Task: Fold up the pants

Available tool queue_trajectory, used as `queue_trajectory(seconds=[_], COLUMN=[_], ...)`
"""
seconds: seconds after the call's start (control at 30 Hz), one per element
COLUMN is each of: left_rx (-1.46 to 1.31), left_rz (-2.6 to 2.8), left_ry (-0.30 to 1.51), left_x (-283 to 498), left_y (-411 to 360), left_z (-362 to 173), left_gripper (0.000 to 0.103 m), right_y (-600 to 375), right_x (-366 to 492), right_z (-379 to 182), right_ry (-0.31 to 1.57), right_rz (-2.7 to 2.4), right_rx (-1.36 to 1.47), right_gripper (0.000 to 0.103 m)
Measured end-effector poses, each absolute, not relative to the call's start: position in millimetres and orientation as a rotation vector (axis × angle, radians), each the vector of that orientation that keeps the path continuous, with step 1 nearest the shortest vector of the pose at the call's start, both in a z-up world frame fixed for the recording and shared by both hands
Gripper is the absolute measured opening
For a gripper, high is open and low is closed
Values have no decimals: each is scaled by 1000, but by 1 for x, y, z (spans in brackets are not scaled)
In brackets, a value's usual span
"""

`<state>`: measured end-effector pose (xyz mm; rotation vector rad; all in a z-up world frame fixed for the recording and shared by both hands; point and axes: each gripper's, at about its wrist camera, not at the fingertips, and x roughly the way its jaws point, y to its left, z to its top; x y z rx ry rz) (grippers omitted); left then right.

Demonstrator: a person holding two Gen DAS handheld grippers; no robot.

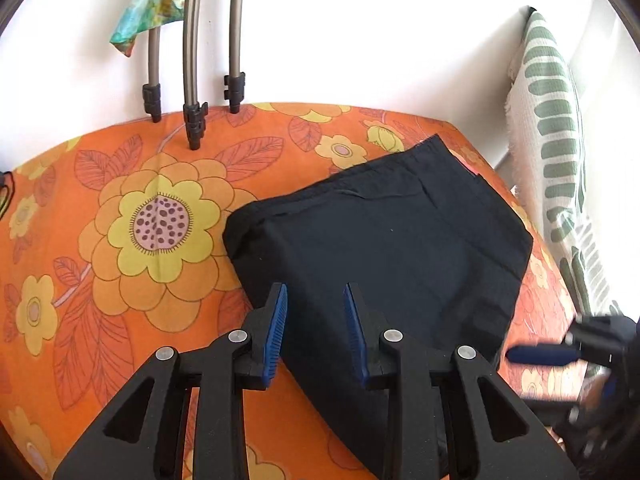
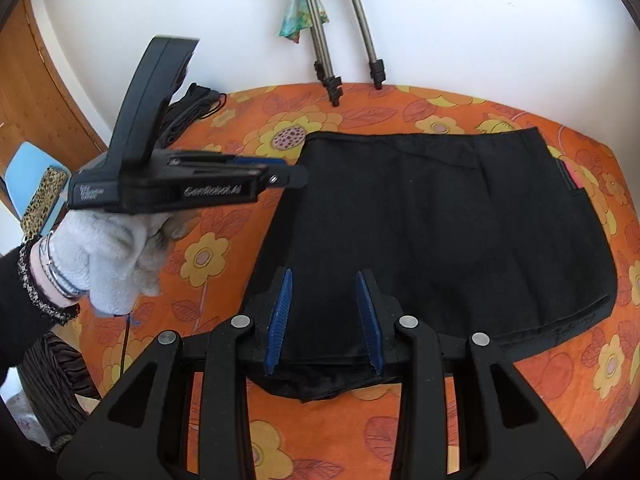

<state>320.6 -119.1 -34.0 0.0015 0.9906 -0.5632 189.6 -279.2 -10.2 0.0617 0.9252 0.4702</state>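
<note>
Showing a late stage of the fold, both wrist views look down on dark pants [image 2: 432, 236] lying as a compact, flat, layered rectangle on the orange flowered cloth [image 1: 120, 280], toward its right-hand side. At far left in the right wrist view, a gloved hand [image 2: 108, 256] carries the left gripper [image 1: 316, 332]; its blue pads stand apart over the near left corner of the pants with nothing pinched between them. Further right, the right gripper [image 2: 324, 320] hangs above the near edge, jaws likewise parted and empty, with loose layers bunched just below it.

Judged from this layout, the step in hand is either a final fold or tidying. To do it well, each gripper should catch every layer at a near corner, lift evenly, and lay edge on edge without dragging the stack.

Tripod legs [image 1: 192, 80] stand on the cloth's far edge, well apart from the pants; a dark strap bundle [image 2: 196, 108] lies far left; a green-patterned towel [image 1: 556, 120] hangs just past the table's right side. None blocks a fold.
</note>
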Motion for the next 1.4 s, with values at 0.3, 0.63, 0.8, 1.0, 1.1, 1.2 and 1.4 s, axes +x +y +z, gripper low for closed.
queue_trajectory(seconds=[0.3,0.63,0.8,1.0,1.1,1.2,1.4], left_rx=[24,-91,-142,-163,-179,-198,-174], left_rz=[-571,-573,-537,-532,-529,-528,-519], left_ry=[1028,1042,1119,1115,1108,1109,1098], left_x=[373,383,385,380,380,382,382], left_y=[-138,-104,-91,-96,-98,-101,-113], left_z=[-64,-55,-65,-69,-69,-69,-69], left_gripper=[28,45,51,51,51,52,51], right_y=[-229,-228,-214,-191,-182,-169,-160], right_x=[152,139,121,112,116,119,123], right_z=[-61,-66,-51,-55,-58,-61,-73], right_ry=[1026,985,875,826,825,809,809], right_rz=[416,400,395,354,338,310,259], right_rx=[193,146,-14,-235,-294,-371,-450], right_gripper=[35,37,63,63,63,63,63])
